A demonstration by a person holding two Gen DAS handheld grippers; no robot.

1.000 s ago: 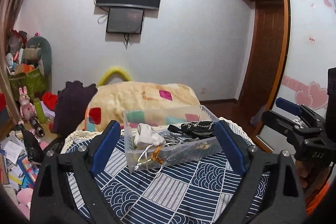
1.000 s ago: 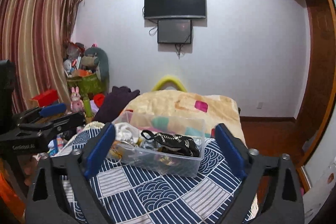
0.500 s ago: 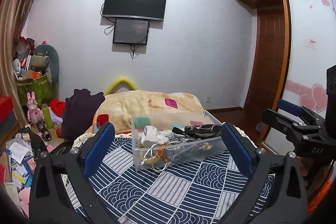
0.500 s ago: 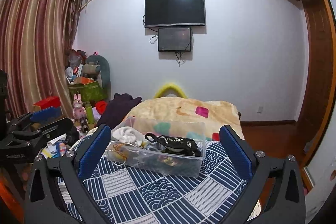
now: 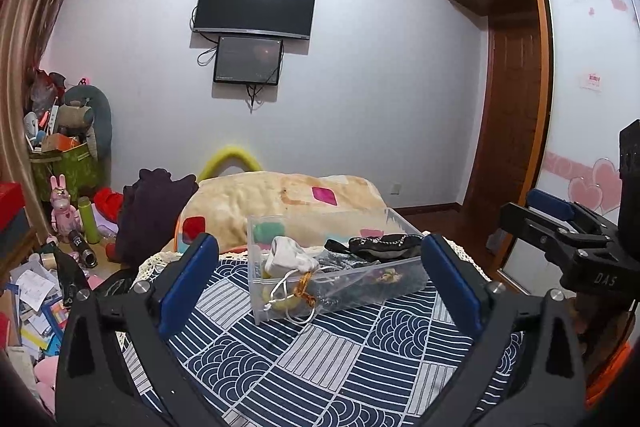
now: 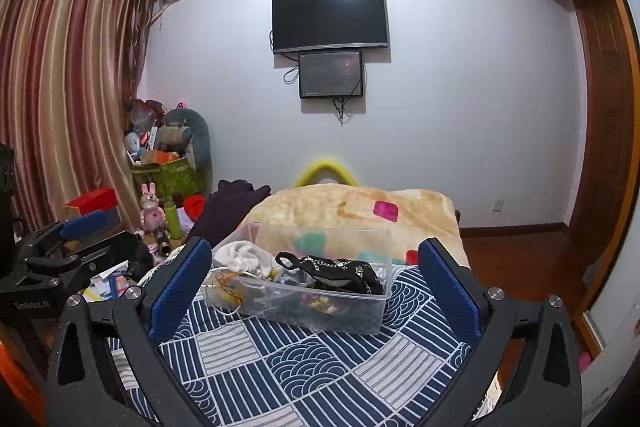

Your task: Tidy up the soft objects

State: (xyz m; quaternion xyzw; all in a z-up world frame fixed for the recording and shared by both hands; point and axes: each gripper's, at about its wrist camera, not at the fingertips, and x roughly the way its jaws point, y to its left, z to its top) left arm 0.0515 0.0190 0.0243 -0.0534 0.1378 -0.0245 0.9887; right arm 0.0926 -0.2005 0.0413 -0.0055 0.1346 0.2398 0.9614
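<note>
Currently, read both tools as idle: note the left gripper (image 5: 317, 239) spread wide and holding nothing, and the right gripper (image 6: 314, 243) likewise spread wide and empty. Observe both held back from the clear bin (image 5: 360, 291), facing it from the near side, with no finger touching it.

Locate the soft objects inside that bin, which stands on the surface under a blue patterned cloth (image 5: 320, 367):
- white bunched cloth (image 5: 286, 255) at the left end, riding above the rim;
- black chain-trimmed pouch (image 5: 380, 243) draped across the middle and right;
- white cord loop (image 5: 288, 303) spilling over the front wall, beside an orange tie (image 5: 302, 287);
- smaller items lower down, too tangled to identify.

Treat the stage as undecided. Expect this layout both where items wait in the bin to be sorted and where gathering into the bin is finished.

If an item is to be handled, apply the following:
- Come in from above the rim, not through the front wall.
- Pinch a bunched fold of fabric, not a single loose layer, to avoid slipping.
- Check the cord loop before lifting anything near it; judge a snag likely to drag neighbours or tip the bin.
- Assume a light bin; steady its wall with the free gripper if it shifts.
- Lift slowly and confirm only one item follows.
</note>
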